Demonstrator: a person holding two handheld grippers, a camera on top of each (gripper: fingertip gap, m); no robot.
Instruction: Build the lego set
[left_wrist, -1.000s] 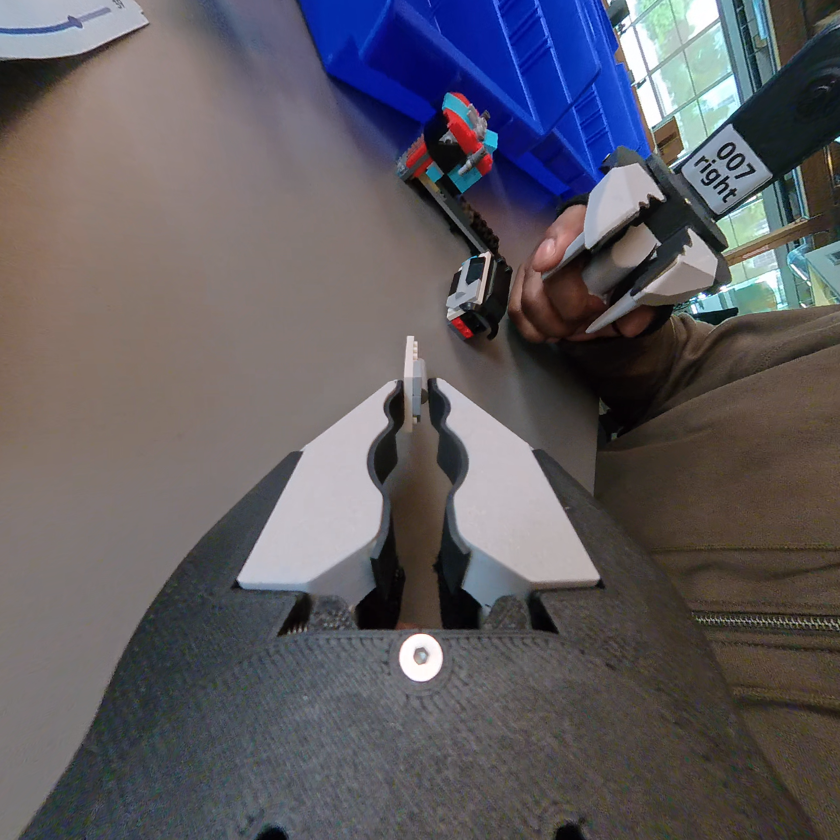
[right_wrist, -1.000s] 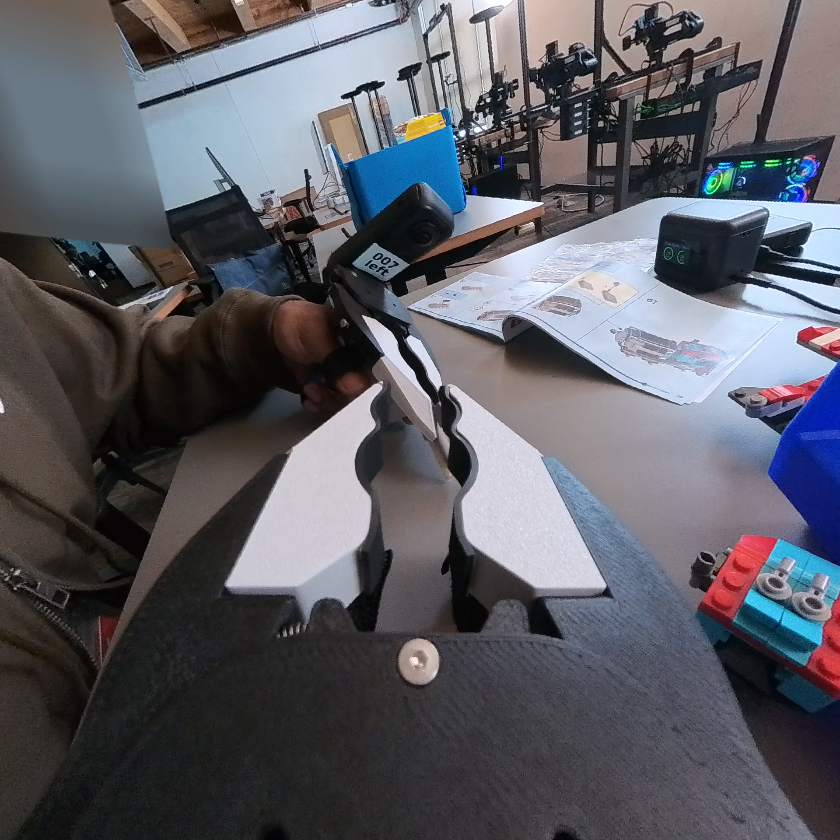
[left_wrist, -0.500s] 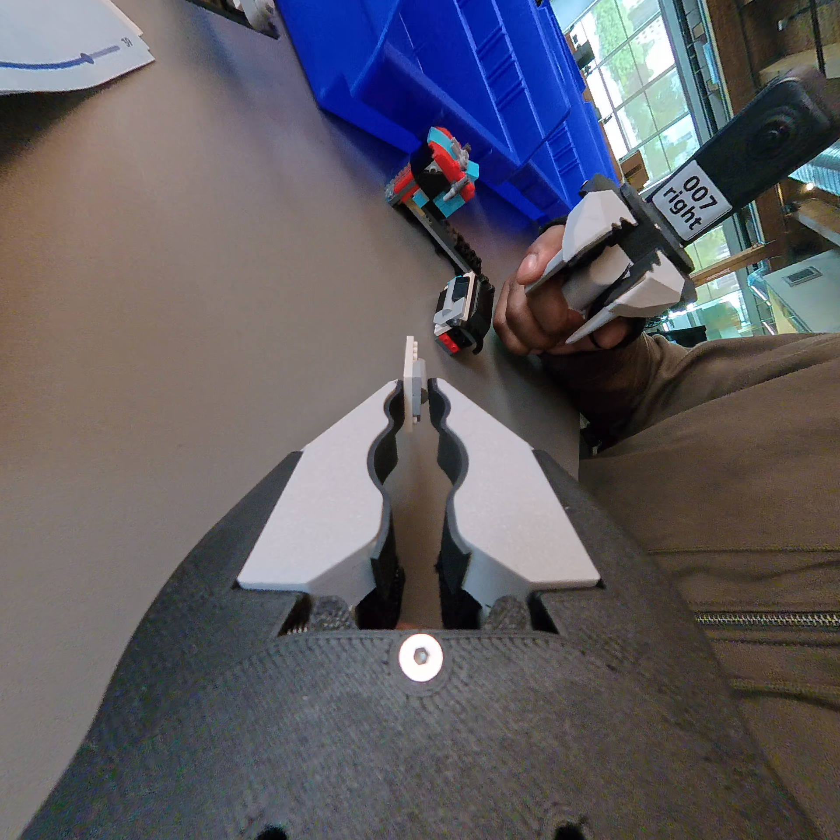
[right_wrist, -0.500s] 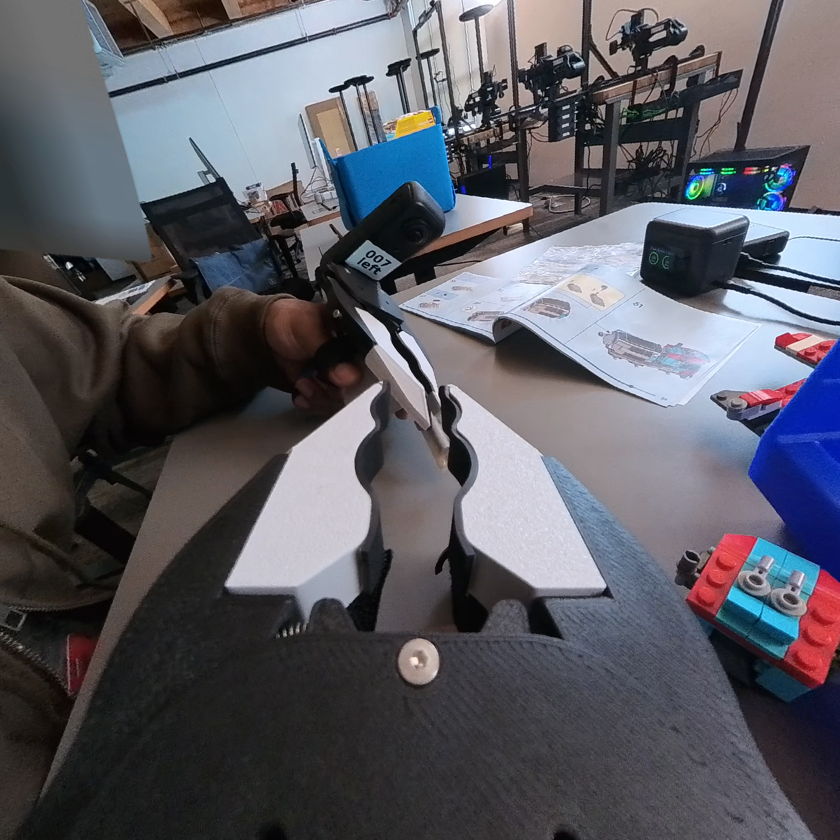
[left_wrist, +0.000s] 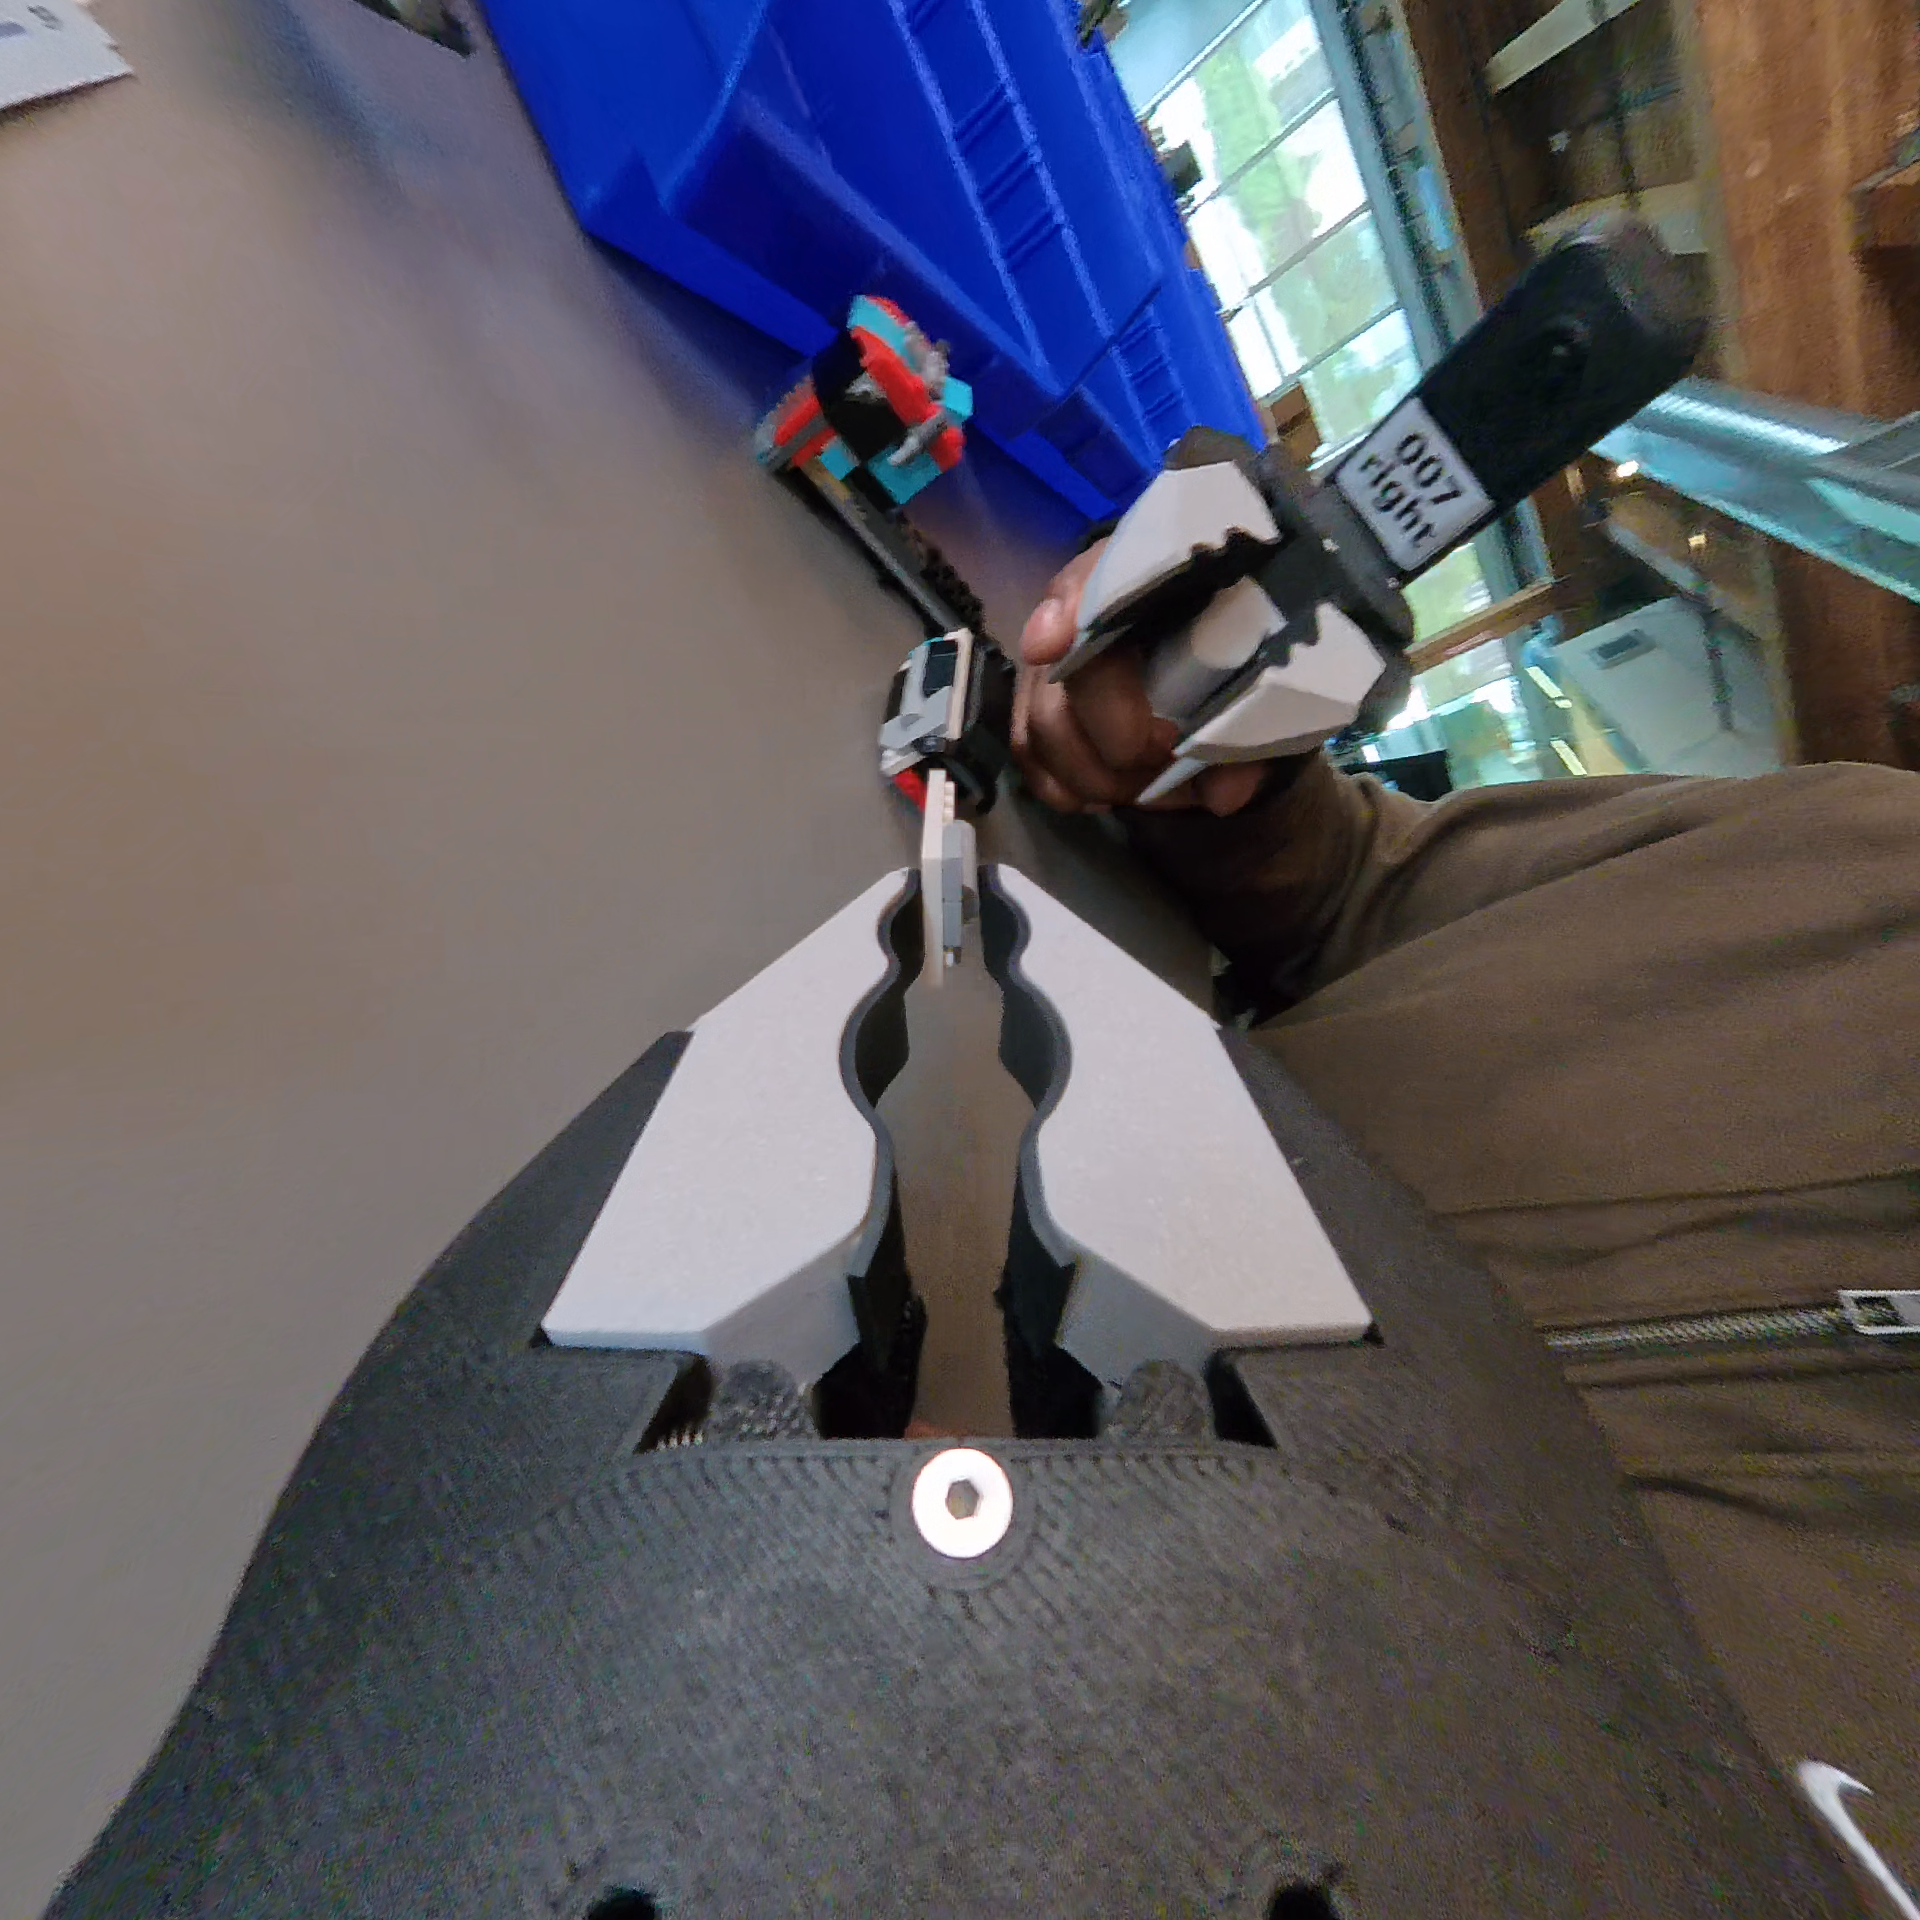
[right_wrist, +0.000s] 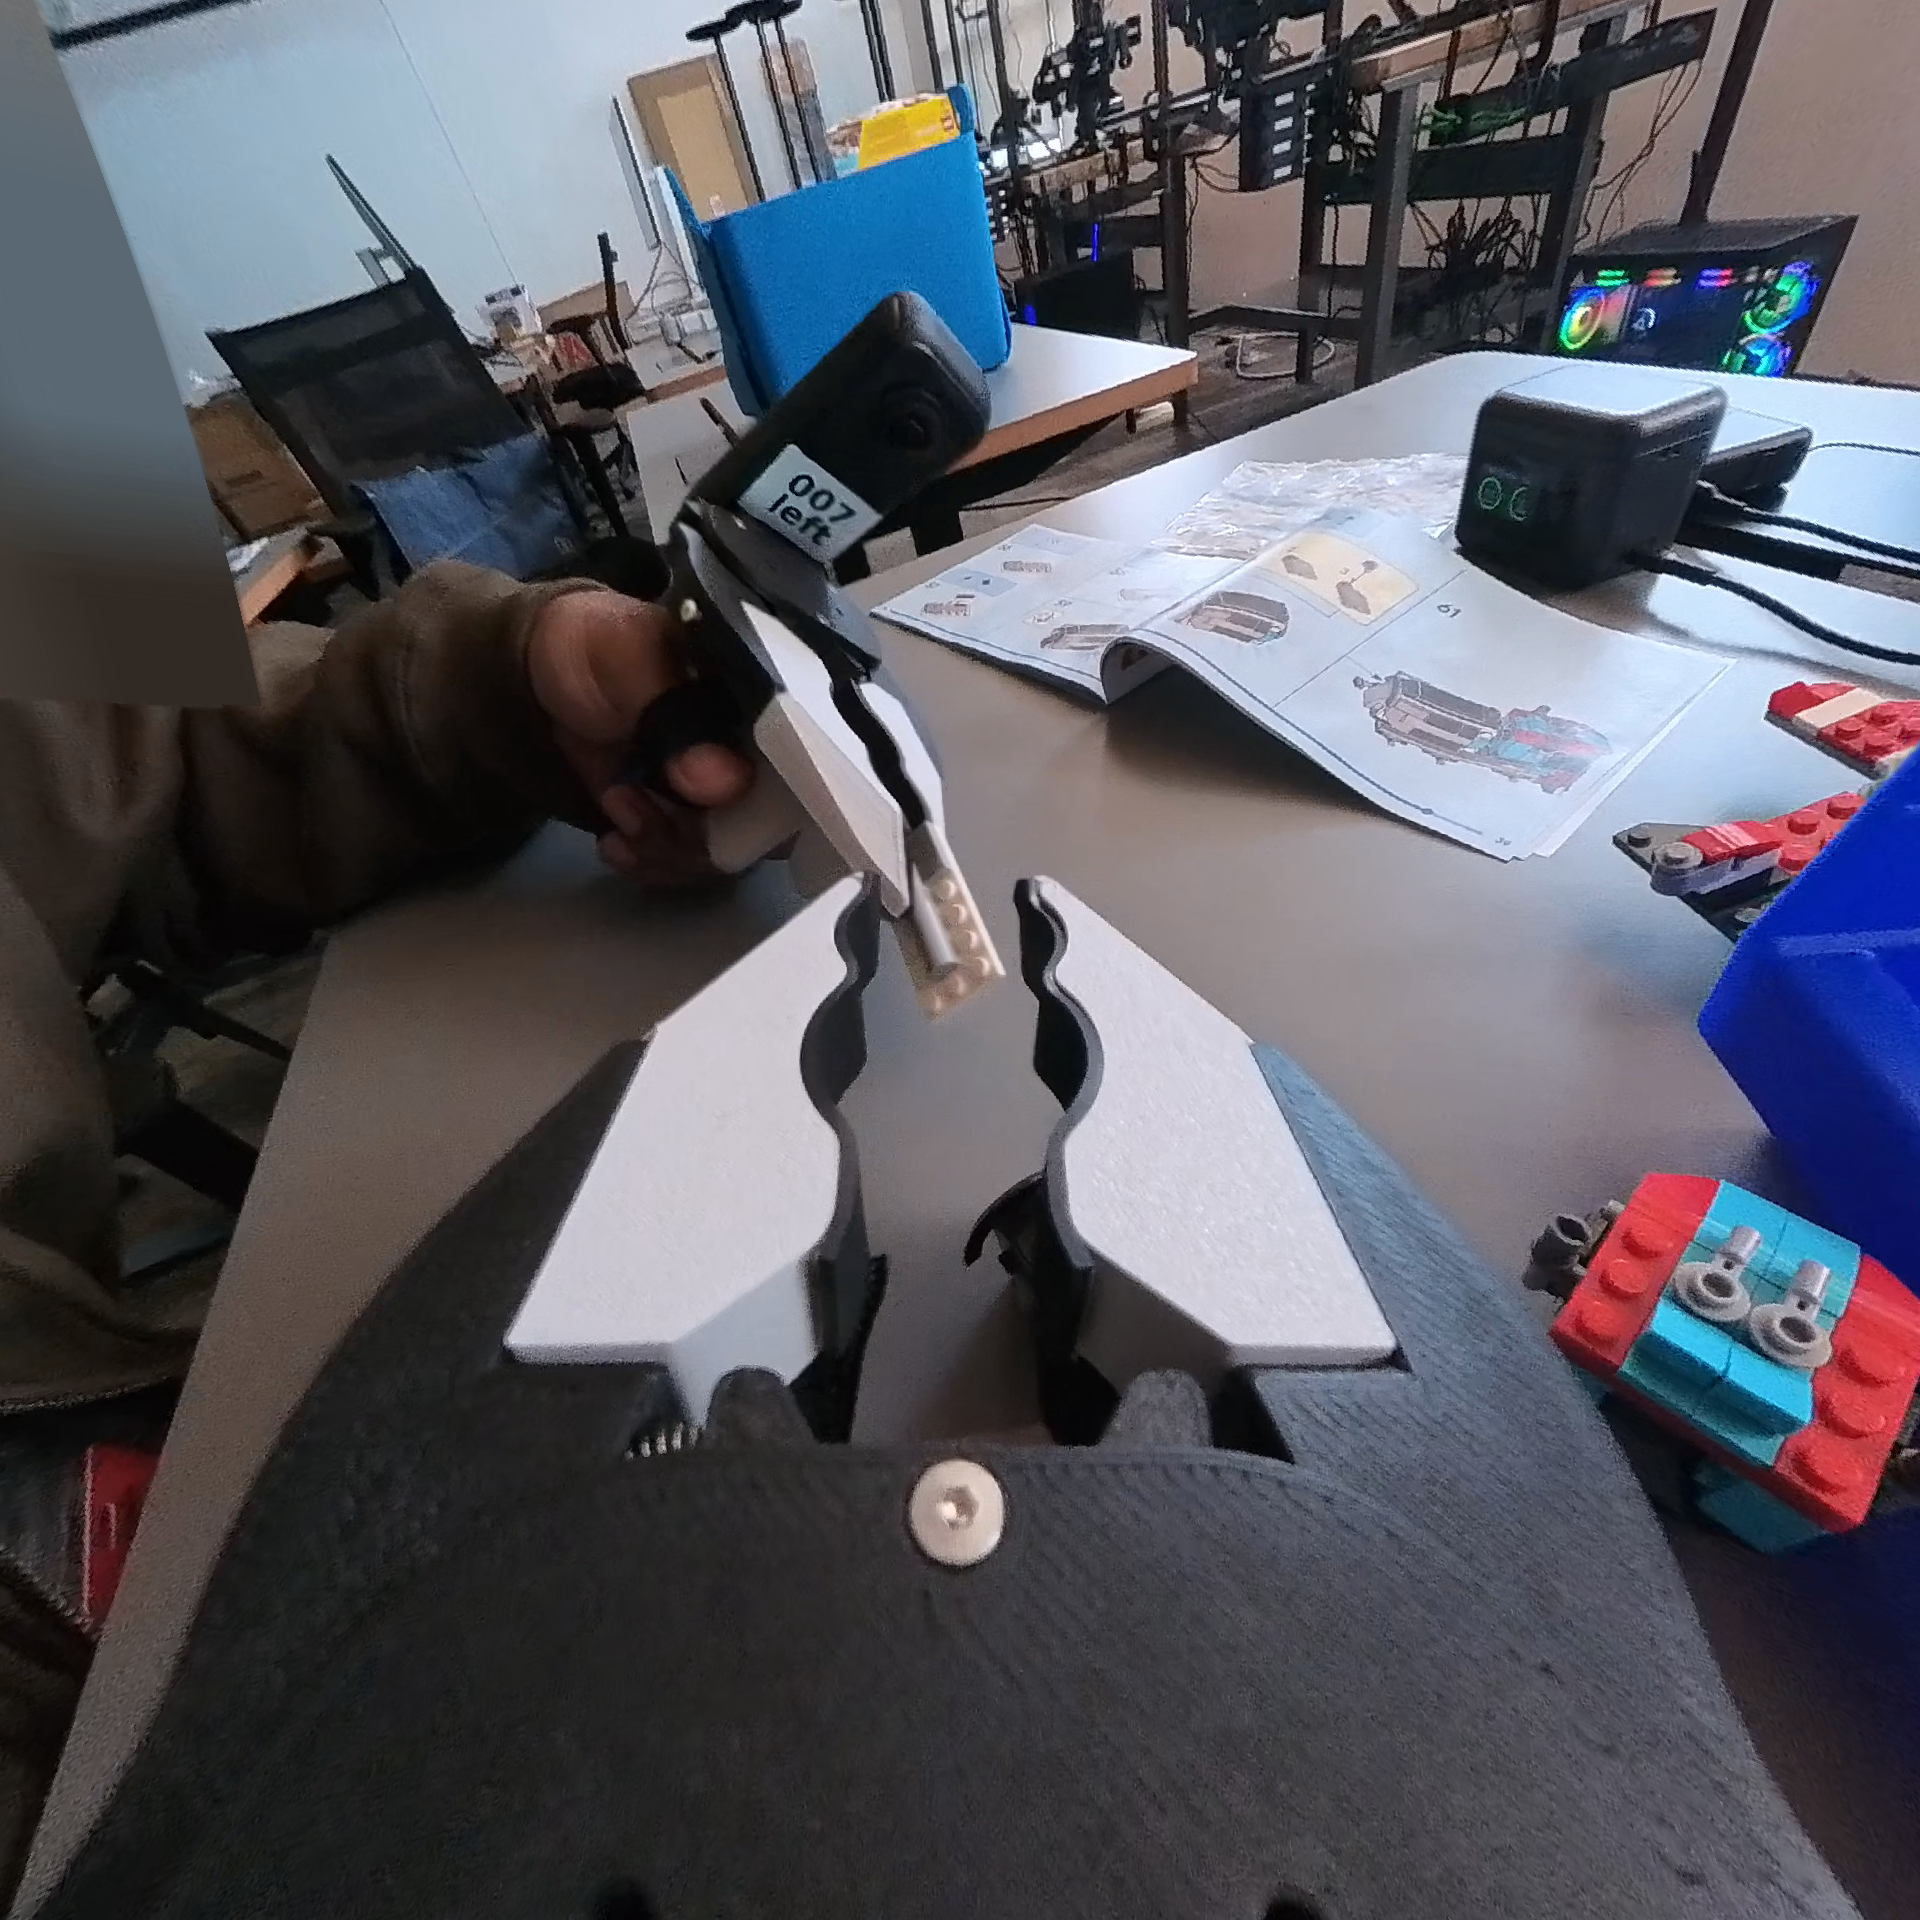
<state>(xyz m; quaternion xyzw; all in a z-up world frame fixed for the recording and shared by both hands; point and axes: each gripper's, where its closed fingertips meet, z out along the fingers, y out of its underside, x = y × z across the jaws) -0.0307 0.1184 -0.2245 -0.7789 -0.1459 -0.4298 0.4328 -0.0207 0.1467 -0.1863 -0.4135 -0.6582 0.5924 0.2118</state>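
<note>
The left tool (left_wrist: 951, 883) is clamped on a small white studded plate (left_wrist: 938, 873) with a thin grey piece fixed along it, both fingertips pressing its flat faces so that it stands edge-on and juts out past the tips. Seen from the right wrist view, that same plate (right_wrist: 951, 940) hangs above the grey surface (right_wrist: 1299, 935), its free end reaching in between the fingers of the right tool (right_wrist: 940, 904). The right tool stands open and bare: its two pads are spread on either side of the plate, the left one just beside it and the right one apart from it, neither pressing on it. Each tool is held by a hand (right_wrist: 623, 748) in an olive sleeve. To the right on the near part of the surface sits a red and teal brick assembly (right_wrist: 1735, 1351) topped with two grey eyelet pieces, just beside a blue bin (right_wrist: 1839, 1039). In the left wrist view a small grey, black and red brick block (left_wrist: 930, 696) lies on the surface just beyond the plate's tip. Farther off lie an open instruction booklet (right_wrist: 1299, 634), a black box with cables (right_wrist: 1590, 478) and more red bricks (right_wrist: 1849, 717).
</note>
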